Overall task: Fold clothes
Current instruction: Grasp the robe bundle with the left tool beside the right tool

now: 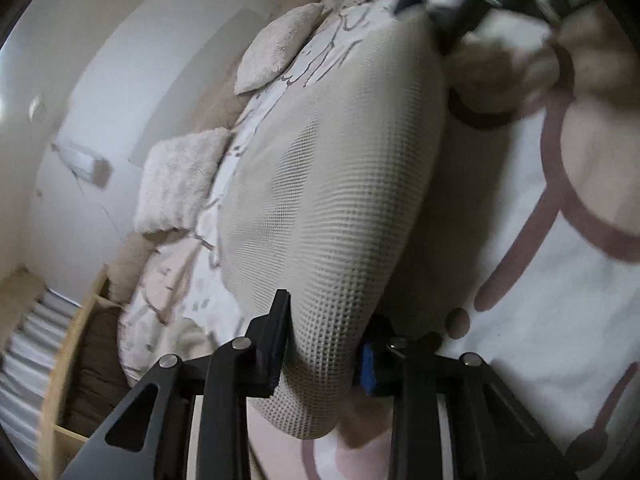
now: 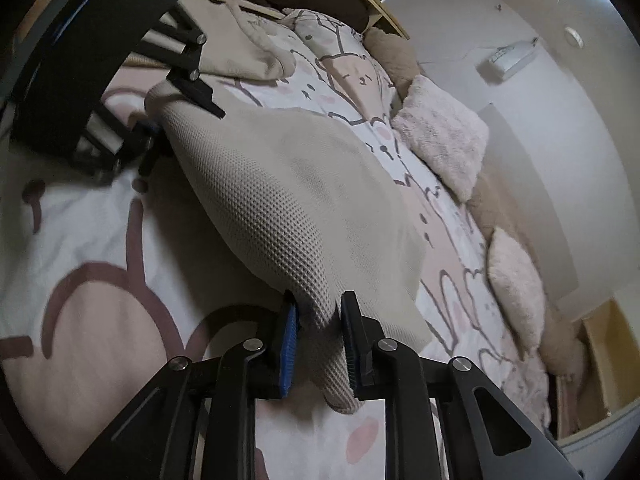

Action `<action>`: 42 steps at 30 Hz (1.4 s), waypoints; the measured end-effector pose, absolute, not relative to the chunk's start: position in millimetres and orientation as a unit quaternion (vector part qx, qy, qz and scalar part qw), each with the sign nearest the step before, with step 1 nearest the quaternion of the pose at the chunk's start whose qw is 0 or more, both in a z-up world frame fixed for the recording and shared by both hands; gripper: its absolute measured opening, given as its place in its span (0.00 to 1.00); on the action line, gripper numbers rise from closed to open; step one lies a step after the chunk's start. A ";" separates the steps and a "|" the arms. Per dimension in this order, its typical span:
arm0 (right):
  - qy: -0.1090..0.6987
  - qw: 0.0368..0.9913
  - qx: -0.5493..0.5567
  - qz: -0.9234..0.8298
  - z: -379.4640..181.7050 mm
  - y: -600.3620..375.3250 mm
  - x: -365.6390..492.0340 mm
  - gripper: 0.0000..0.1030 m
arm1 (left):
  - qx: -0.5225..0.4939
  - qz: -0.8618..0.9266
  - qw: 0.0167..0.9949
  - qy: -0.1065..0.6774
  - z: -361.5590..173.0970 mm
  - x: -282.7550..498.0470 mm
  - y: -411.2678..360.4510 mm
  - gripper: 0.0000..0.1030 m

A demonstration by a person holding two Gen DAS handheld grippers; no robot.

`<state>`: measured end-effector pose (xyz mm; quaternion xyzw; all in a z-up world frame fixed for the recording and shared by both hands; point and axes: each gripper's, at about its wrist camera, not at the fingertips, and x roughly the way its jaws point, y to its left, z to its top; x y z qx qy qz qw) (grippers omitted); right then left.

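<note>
The beige waffle-knit garment is hanging stretched between the two tools above the bed, its long axis running from one to the other. The left hand-held gripper is pinching one end narrowly between its pads, and the right hand-held gripper is clamping the opposite end likewise. Both are tilting downward toward the bedding, roughly equally near the cloth, so the coming fold likely depends on bringing the ends together.

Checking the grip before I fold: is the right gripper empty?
No, the right gripper has the beige waffle-knit garment pinched between its jaws.
</note>
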<state>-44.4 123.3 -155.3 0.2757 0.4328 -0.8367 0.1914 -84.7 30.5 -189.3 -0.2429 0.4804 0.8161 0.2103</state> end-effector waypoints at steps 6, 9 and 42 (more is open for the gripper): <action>0.513 0.151 0.223 -0.815 -176.6 114.4 -18.4 0.46 | -0.318 0.851 0.247 0.337 -160.4 -101.9 21.6 0.25; 0.541 0.124 0.204 -0.807 -189.1 106.7 -17.0 0.46 | -0.350 0.859 0.262 0.267 -150.7 -108.0 17.0 0.25; 0.671 0.165 0.161 -0.704 -218.8 140.7 -78.9 0.18 | -0.237 0.754 0.208 0.577 -200.9 -64.0 21.5 0.48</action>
